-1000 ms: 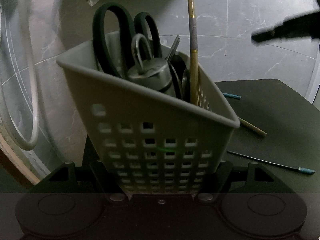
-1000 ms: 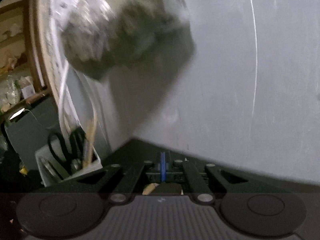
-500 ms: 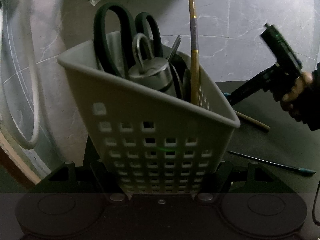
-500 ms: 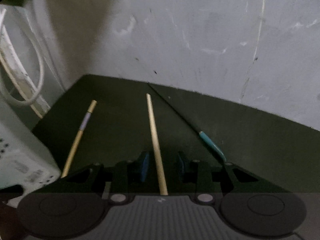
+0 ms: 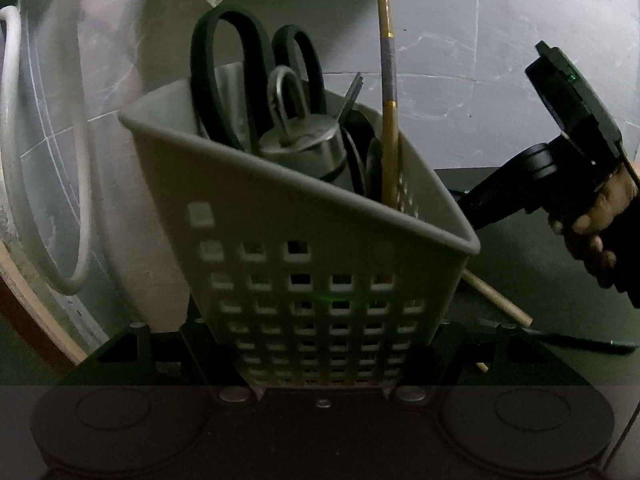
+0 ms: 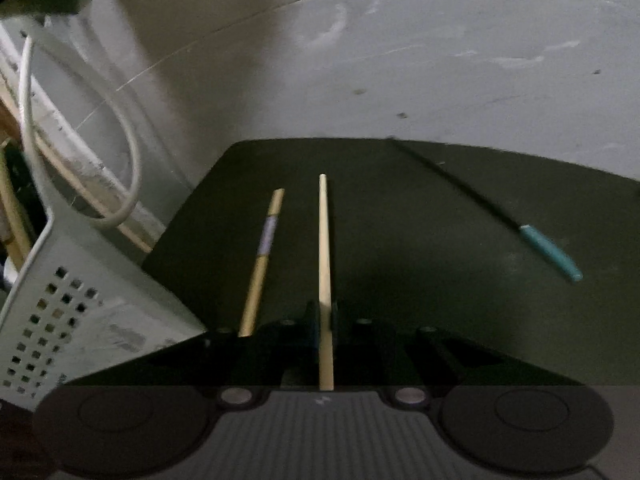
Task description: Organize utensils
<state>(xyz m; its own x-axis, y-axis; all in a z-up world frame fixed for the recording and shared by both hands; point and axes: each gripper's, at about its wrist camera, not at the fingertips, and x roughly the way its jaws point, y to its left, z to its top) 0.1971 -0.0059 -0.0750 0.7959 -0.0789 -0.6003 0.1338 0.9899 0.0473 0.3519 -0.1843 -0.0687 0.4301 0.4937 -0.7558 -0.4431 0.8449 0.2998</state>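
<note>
The perforated grey basket is clamped at its base by the left tool and is seen tilted in the left wrist view. Black-handled scissors, a metal weight with a loop and a gold pen are shown standing in it; these contents are barely visible from the right wrist. The right tool is closed on a plain wooden stick lying on the dark counter. Only the right wrist view shows a second gold pen just beside the stick, and a teal-capped pen well apart. The hand holding the right tool is seen from the left wrist alone.
</note>
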